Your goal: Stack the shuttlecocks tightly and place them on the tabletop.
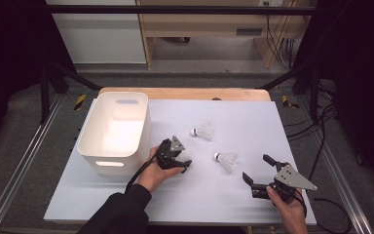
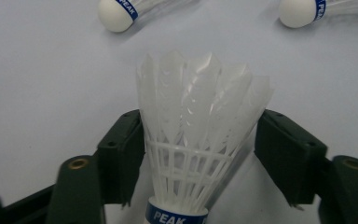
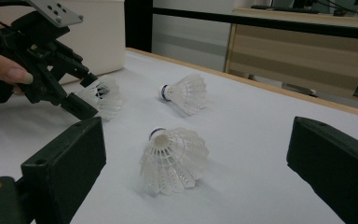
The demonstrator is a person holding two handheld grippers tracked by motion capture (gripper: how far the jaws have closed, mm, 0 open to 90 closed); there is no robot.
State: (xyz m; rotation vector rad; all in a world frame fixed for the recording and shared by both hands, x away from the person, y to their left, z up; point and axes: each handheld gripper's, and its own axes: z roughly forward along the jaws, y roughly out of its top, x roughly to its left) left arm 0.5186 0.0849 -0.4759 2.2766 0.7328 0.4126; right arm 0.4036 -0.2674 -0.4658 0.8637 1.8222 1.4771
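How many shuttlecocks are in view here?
3. One shuttlecock sits between the left gripper's jaws beside the bin; one lies mid-table; one lies nearer the open right gripper. The bin's floor looks bare.

bright overhead light, soft shadows, dark surroundings, slightly soft focus.

Grey floor (image 1: 24, 146), pale wooden furniture (image 1: 209, 24) behind, dark surroundings
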